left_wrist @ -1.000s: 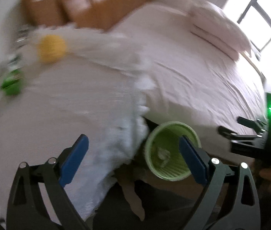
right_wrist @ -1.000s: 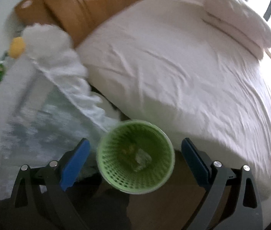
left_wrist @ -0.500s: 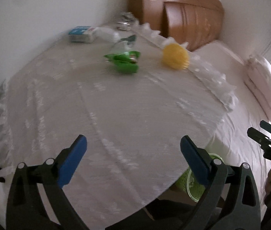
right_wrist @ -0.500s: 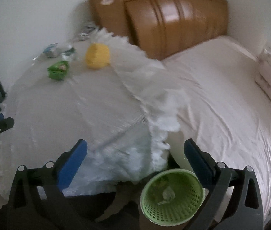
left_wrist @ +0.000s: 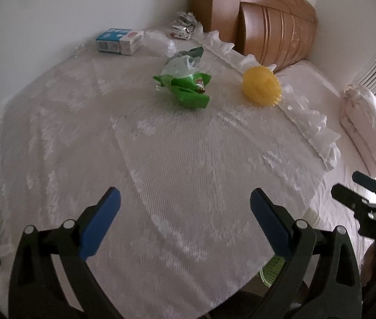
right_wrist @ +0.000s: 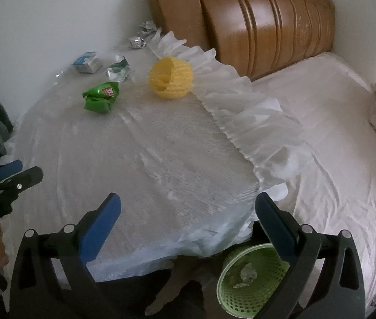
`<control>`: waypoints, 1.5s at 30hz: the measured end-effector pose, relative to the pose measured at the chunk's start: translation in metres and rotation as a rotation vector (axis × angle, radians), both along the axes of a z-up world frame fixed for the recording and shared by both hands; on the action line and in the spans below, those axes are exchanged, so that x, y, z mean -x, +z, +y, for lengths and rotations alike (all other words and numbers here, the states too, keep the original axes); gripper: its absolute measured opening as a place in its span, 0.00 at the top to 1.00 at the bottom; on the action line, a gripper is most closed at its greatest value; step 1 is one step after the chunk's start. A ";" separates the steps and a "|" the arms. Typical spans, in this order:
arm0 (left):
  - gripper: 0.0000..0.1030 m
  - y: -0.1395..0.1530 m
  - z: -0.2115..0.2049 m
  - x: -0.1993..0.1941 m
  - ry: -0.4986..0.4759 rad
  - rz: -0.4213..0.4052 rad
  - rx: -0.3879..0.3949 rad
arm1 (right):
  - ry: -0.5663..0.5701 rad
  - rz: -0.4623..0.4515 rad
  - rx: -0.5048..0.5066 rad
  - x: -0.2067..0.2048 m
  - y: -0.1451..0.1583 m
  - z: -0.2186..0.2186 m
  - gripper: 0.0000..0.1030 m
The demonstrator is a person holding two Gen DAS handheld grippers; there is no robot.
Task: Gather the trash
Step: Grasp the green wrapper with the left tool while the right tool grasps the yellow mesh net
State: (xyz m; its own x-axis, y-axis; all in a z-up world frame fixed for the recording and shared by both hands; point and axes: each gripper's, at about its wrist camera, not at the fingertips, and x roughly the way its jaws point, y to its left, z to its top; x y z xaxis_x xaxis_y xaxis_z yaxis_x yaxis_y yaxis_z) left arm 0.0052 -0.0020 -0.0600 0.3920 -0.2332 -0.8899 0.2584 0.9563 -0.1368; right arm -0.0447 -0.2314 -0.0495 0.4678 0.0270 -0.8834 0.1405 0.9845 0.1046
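On my left wrist feed, my left gripper [left_wrist: 185,223] hangs with jaws spread and empty over a round table [left_wrist: 161,164] draped in white lace. At upper centre lies a crumpled green snack wrapper [left_wrist: 188,90], its print too small to read, beside a yellow foam net [left_wrist: 261,89]; a blue-and-white carton [left_wrist: 119,41] and crinkled foil [left_wrist: 185,26] sit near the wall. The green basket [left_wrist: 271,269] is nearly hidden under the cloth at lower right. On my right wrist feed, my right gripper [right_wrist: 188,222] is likewise released, grasping nothing. The wrapper [right_wrist: 100,97] is at upper left; the perforated plastic basket [right_wrist: 251,287], partly cut off by a finger, holds scraps at lower right.
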 end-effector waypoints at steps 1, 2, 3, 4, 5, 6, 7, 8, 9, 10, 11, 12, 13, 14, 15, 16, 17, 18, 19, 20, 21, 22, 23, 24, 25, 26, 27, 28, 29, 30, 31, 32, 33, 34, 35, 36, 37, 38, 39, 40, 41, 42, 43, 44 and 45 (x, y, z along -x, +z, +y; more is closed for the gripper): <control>0.09 -0.002 -0.001 -0.006 -0.003 0.005 0.004 | -0.007 0.007 -0.005 -0.002 -0.002 0.001 0.03; 0.09 -0.005 -0.003 -0.013 -0.001 0.015 0.014 | -0.016 0.014 -0.012 -0.004 -0.004 0.001 0.03; 0.09 -0.007 -0.004 -0.020 0.006 0.028 0.025 | -0.018 0.018 -0.016 -0.005 -0.006 0.001 0.03; 0.09 -0.009 -0.005 -0.027 0.014 0.039 0.037 | -0.028 0.026 -0.024 -0.007 -0.008 0.000 0.03; 0.09 -0.011 -0.006 -0.036 0.027 0.052 0.055 | -0.038 0.031 -0.031 -0.009 -0.010 0.000 0.03; 0.09 -0.012 -0.008 -0.046 0.041 0.060 0.074 | -0.047 0.034 -0.036 -0.011 -0.011 -0.001 0.03; 0.09 -0.014 -0.010 -0.053 0.056 0.063 0.087 | -0.053 0.034 -0.040 -0.013 -0.012 -0.002 0.03; 0.09 -0.015 -0.013 -0.063 0.081 0.068 0.090 | -0.058 0.034 -0.042 -0.015 -0.013 -0.002 0.03; 0.09 -0.018 -0.017 -0.075 0.104 0.074 0.092 | -0.071 0.034 -0.045 -0.022 -0.014 -0.003 0.03; 0.09 -0.019 -0.020 -0.083 0.118 0.080 0.100 | -0.076 0.032 -0.044 -0.024 -0.014 -0.004 0.03; 0.09 -0.022 -0.022 -0.093 0.137 0.088 0.106 | -0.084 0.026 -0.042 -0.030 -0.014 -0.005 0.03; 0.09 -0.026 -0.026 -0.106 0.169 0.105 0.115 | -0.087 0.023 -0.041 -0.033 -0.015 -0.005 0.03; 0.09 -0.030 -0.029 -0.114 0.188 0.118 0.125 | -0.095 0.017 -0.039 -0.040 -0.015 -0.006 0.03; 0.09 -0.033 -0.031 -0.123 0.211 0.134 0.131 | -0.104 0.008 -0.036 -0.049 -0.013 -0.006 0.03; 0.09 -0.039 -0.033 -0.133 0.248 0.151 0.135 | -0.108 0.003 -0.035 -0.052 -0.013 -0.007 0.03; 0.09 -0.042 -0.034 -0.139 0.273 0.153 0.132 | -0.116 -0.004 -0.029 -0.061 -0.012 -0.006 0.03; 0.10 -0.045 -0.035 -0.145 0.304 0.154 0.118 | -0.120 -0.007 -0.023 -0.072 -0.011 -0.006 0.03; 0.10 -0.049 -0.036 -0.151 0.330 0.158 0.107 | -0.125 -0.009 -0.019 -0.082 -0.011 -0.006 0.03; 0.11 -0.055 -0.037 -0.157 0.348 0.171 0.103 | -0.127 -0.010 -0.018 -0.090 -0.010 -0.007 0.03; 0.14 -0.059 -0.039 -0.161 0.360 0.185 0.103 | -0.130 -0.013 -0.018 -0.101 -0.009 -0.007 0.03; 0.16 -0.064 -0.040 -0.167 0.373 0.206 0.112 | -0.131 -0.014 -0.020 -0.107 -0.009 -0.007 0.03; 0.18 -0.068 -0.041 -0.170 0.380 0.219 0.118 | -0.134 -0.015 -0.021 -0.118 -0.009 -0.008 0.03; 0.20 -0.071 -0.041 -0.174 0.388 0.232 0.121 | -0.142 -0.008 -0.017 -0.130 -0.010 -0.009 0.03; 0.22 -0.076 -0.042 -0.176 0.397 0.248 0.122 | -0.150 -0.003 -0.019 -0.140 -0.011 -0.011 0.03; 0.26 -0.077 -0.043 -0.179 0.401 0.250 0.115 | -0.154 0.002 -0.024 -0.146 -0.012 -0.011 0.03; 0.31 -0.077 -0.045 -0.180 0.397 0.240 0.105 | -0.158 0.007 -0.033 -0.152 -0.014 -0.012 0.03; 0.32 -0.076 -0.046 -0.180 0.391 0.240 0.103 | -0.162 0.014 -0.045 -0.159 -0.016 -0.013 0.03; 0.38 -0.076 -0.048 -0.180 0.378 0.239 0.103 | -0.165 0.019 -0.066 -0.166 -0.018 -0.015 0.02; 0.43 -0.075 -0.050 -0.180 0.366 0.237 0.106 | -0.165 0.025 -0.079 -0.172 -0.021 -0.016 0.02; 0.47 -0.074 -0.051 -0.179 0.356 0.238 0.110 | -0.163 0.028 -0.084 -0.174 -0.022 -0.016 0.02; 0.48 -0.073 -0.052 -0.177 0.352 0.238 0.108 | -0.158 0.036 -0.091 -0.179 -0.025 -0.015 0.02; 0.49 -0.072 -0.052 -0.177 0.351 0.235 0.103 | -0.151 0.042 -0.085 -0.184 -0.027 -0.013 0.02; 0.49 -0.072 -0.053 -0.177 0.349 0.228 0.091 | -0.144 0.046 -0.070 -0.187 -0.029 -0.012 0.02; 0.49 -0.071 -0.054 -0.177 0.345 0.225 0.085 | -0.138 0.049 -0.059 -0.189 -0.029 -0.010 0.02; 0.49 -0.071 -0.054 -0.176 0.337 0.222 0.079 | -0.129 0.050 -0.046 -0.190 -0.031 -0.008 0.02; 0.49 -0.070 -0.054 -0.176 0.330 0.220 0.077 | -0.122 0.049 -0.033 -0.192 -0.031 -0.006 0.02; 0.50 -0.070 -0.053 -0.177 0.325 0.217 0.075 | -0.120 0.047 -0.029 -0.192 -0.031 -0.005 0.02; 0.50 -0.069 -0.052 -0.176 0.321 0.212 0.070 | -0.113 0.043 -0.024 -0.194 -0.032 -0.004 0.02; 0.50 -0.067 -0.052 -0.176 0.315 0.203 0.060 | -0.103 0.040 -0.022 -0.197 -0.034 -0.003 0.02; 0.50 -0.066 -0.052 -0.175 0.310 0.196 0.054 | -0.097 0.039 -0.020 -0.199 -0.036 -0.003 0.02; 0.50 -0.064 -0.051 -0.175 0.305 0.188 0.046 | -0.083 0.044 -0.003 -0.204 -0.040 0.000 0.02; 0.50 -0.061 -0.050 -0.173 0.299 0.177 0.034 | -0.066 0.056 0.023 -0.209 -0.043 0.002 0.02; 0.50 -0.058 -0.047 -0.171 0.297 0.170 0.024 | -0.059 0.058 0.032 -0.211 -0.044 0.004 0.03; 0.50 -0.056 -0.044 -0.170 0.295 0.162 0.013 | -0.042 0.058 0.046 -0.214 -0.046 0.007 0.05; 0.50 -0.053 -0.041 -0.168 0.294 0.154 0.000 | -0.024 0.062 0.047 -0.215 -0.046 0.010 0.16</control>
